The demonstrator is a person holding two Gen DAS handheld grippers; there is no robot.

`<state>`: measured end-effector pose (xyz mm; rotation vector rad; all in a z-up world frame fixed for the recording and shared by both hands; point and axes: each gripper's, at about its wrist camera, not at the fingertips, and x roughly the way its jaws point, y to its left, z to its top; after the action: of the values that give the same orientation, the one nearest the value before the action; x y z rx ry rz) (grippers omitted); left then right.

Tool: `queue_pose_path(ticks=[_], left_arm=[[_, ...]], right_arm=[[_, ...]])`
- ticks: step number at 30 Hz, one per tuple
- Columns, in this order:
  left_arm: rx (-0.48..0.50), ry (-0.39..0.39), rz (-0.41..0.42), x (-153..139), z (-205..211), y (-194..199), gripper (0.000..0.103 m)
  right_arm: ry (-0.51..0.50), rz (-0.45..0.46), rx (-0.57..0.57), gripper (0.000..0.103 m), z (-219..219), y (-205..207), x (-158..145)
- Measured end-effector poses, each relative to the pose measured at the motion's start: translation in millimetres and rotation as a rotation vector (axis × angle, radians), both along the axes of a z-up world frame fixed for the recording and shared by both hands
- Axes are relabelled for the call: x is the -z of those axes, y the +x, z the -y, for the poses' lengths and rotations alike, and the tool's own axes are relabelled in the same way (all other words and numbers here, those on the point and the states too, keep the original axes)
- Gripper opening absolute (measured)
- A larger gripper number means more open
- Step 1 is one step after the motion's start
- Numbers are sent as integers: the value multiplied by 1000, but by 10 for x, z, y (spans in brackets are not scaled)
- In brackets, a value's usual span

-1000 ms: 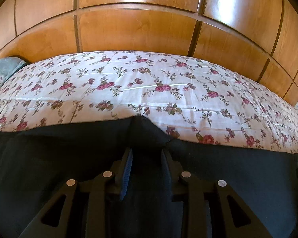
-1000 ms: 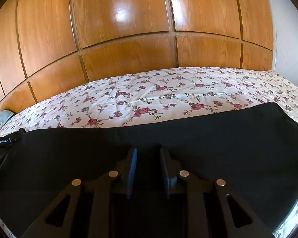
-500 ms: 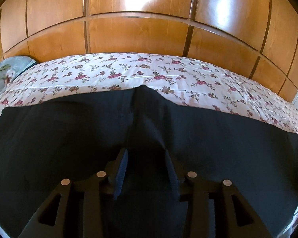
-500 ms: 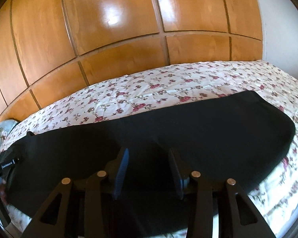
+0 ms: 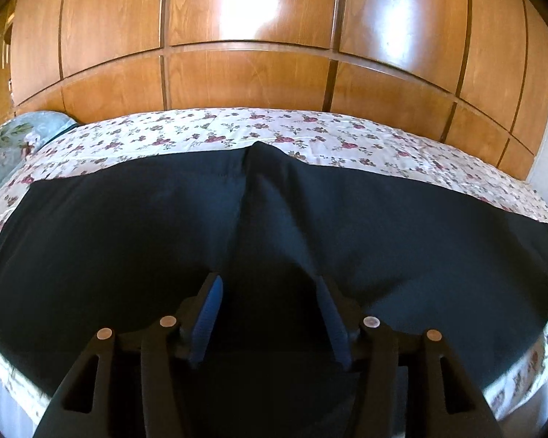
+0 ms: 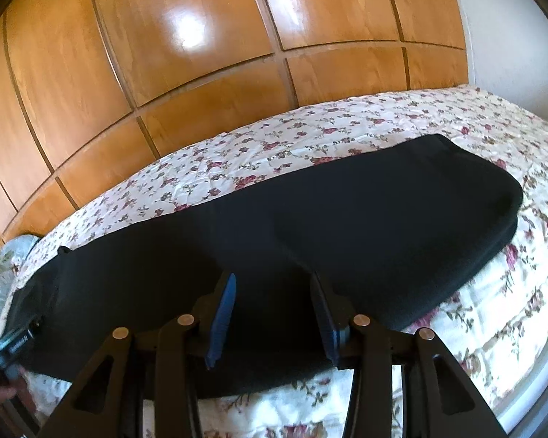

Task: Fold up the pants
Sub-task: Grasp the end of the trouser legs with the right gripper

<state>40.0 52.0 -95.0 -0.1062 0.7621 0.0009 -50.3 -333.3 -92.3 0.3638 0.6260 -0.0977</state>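
Black pants (image 5: 128, 237) lie flat in a long band across the floral bedspread (image 5: 310, 131), with a raised crease running up the middle. My left gripper (image 5: 266, 284) hovers over the near part of that crease. Its jaws are opening, and the blue pads (image 5: 210, 314) stand apart from the cloth. In the right wrist view the same pants (image 6: 383, 211) stretch from lower left to a rounded end at the right. My right gripper (image 6: 272, 279) is open above their near edge and holds nothing.
Glossy wooden wardrobe panels (image 5: 237, 80) stand right behind the bed. A pale blue-green pillow (image 5: 11, 142) lies at the bed's left end. A white wall (image 6: 511, 36) is at the right. A person's hand (image 6: 2, 392) shows at the lower left edge.
Both grippers have opened and let go of the black cloth. Both have drawn back toward the near side of the bed, so more of the pants shows. The right view has tilted.
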Motion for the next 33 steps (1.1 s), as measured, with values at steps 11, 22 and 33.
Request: queue_pose_path(ticks=[11, 22, 33], left_arm=[[21, -200, 43, -135, -45, -380, 56], [59, -170, 35, -119, 68, -502, 56], [47, -161, 43, -83, 38, -546, 56]], right_arm=[[101, -1, 151, 50, 354, -308, -67], [282, -29, 374, 52, 1028, -548, 195], [472, 147, 406, 55, 1457, -565, 404]])
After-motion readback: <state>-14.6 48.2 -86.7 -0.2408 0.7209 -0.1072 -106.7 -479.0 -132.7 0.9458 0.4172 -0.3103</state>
